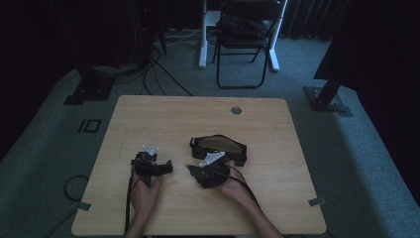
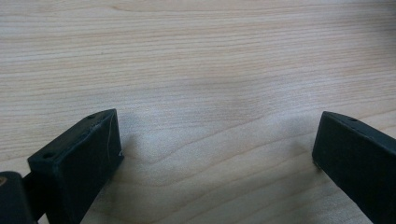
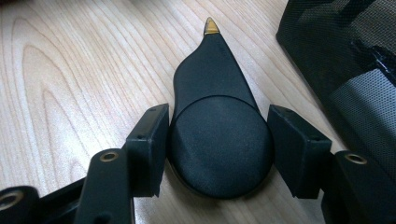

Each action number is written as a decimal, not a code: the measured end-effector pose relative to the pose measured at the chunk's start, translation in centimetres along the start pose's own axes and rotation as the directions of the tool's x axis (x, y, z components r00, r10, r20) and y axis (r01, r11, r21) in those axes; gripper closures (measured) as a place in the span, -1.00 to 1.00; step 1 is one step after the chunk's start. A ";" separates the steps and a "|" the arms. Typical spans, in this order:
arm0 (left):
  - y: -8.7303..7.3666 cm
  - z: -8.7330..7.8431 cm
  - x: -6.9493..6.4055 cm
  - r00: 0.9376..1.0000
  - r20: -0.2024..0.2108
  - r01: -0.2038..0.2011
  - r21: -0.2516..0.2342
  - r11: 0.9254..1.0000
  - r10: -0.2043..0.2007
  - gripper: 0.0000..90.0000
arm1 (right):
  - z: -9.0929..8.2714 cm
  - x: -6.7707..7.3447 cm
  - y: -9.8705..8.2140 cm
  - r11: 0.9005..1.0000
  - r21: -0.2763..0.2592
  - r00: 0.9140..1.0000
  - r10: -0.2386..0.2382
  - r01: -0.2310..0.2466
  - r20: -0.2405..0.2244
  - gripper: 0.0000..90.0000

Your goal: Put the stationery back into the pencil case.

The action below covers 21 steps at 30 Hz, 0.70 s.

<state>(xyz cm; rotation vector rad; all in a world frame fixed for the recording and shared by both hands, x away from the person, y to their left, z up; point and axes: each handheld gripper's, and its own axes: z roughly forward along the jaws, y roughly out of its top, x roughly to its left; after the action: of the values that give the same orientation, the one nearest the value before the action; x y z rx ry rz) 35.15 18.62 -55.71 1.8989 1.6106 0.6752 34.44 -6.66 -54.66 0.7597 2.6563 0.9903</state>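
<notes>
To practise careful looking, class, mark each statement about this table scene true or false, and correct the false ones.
1. The left gripper has its fingers wide apart over bare wood. True.
2. A black teardrop-shaped object lies between the fingers of the right gripper. True.
3. That object's pointed tip is red. False: the tip is gold.
4. The black mesh pouch lies on the floor. False: it lies on the table, just beyond the right gripper.
5. A folding chair stands on the floor beyond the table. True.
</notes>
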 end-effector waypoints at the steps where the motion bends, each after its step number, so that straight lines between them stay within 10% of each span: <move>1: 0.0 0.0 0.0 1.000 0.000 0.000 0.000 1.000 0.000 -0.97 | 0.0 0.0 0.0 1.000 0.001 1.000 0.001 -0.001 0.002 -0.08; 21: 0.0 0.0 0.0 1.000 0.000 0.000 0.000 1.000 0.000 -0.97 | -0.6 0.7 0.1 1.000 -0.007 1.000 -0.021 0.021 0.016 -0.08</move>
<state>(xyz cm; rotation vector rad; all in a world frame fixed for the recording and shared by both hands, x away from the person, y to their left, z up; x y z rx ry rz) 35.15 18.62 -55.71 1.8989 1.6108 0.6751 33.73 -6.55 -54.13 0.7331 2.6400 0.9844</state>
